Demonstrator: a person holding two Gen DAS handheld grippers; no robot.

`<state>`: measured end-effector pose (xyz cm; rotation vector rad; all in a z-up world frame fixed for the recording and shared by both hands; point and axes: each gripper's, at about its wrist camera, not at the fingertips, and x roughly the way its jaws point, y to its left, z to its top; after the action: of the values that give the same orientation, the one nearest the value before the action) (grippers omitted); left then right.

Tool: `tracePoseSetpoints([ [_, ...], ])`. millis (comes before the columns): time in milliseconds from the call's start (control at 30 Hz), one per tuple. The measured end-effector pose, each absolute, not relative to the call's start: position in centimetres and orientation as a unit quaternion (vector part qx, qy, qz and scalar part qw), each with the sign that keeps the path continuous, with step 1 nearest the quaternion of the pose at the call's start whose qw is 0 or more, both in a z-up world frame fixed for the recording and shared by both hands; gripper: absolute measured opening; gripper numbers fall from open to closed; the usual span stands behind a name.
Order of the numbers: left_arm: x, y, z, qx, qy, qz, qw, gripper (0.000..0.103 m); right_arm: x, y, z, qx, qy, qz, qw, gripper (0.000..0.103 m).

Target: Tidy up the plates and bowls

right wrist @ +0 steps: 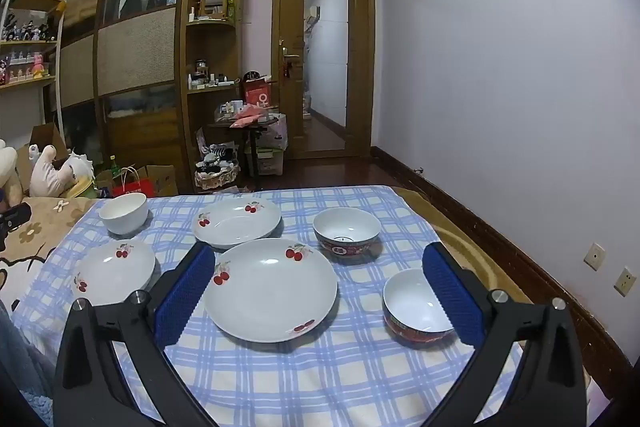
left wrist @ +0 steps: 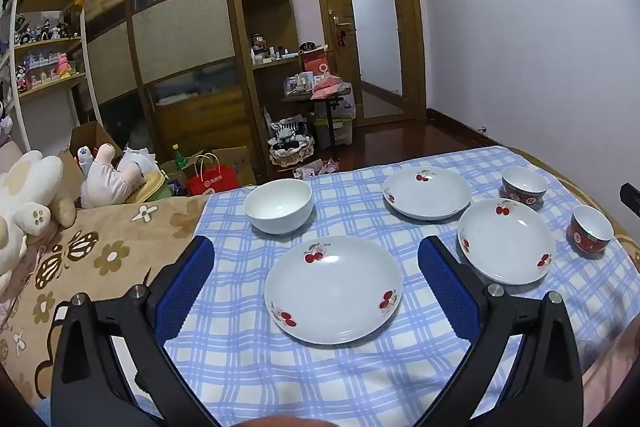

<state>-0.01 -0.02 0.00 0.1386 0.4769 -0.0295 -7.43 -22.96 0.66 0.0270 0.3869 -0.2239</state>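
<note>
Three white cherry-print plates, one plain white bowl and two red-patterned bowls lie apart on a blue checked cloth. In the left wrist view my left gripper [left wrist: 316,247] is open above the nearest plate [left wrist: 333,289], with the white bowl [left wrist: 279,205] just beyond. The other plates [left wrist: 427,192] [left wrist: 506,241] and the red bowls [left wrist: 524,187] [left wrist: 591,233] lie to the right. My right gripper [right wrist: 320,251] is open over the middle plate [right wrist: 271,289]. Its right finger [right wrist: 452,291] overlaps the near red bowl [right wrist: 418,311] in the picture. Nothing is held.
The checked cloth [right wrist: 320,379] covers a low table with a woven rim [right wrist: 460,239] at its right. A floral blanket [left wrist: 100,255] and plush toys [left wrist: 28,195] lie to the left. Wardrobes, shelves and floor clutter stand behind, with a bare wall on the right.
</note>
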Motion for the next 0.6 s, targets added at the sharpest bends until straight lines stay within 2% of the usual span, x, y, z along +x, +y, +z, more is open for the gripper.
tracePoseSetpoints([
  [600,-0.27,-0.22,0.01,0.075,0.233,-0.016,0.969,0.100,-7.35,-23.00,0.53,0.015,0.195,-0.113,0.974,0.103],
])
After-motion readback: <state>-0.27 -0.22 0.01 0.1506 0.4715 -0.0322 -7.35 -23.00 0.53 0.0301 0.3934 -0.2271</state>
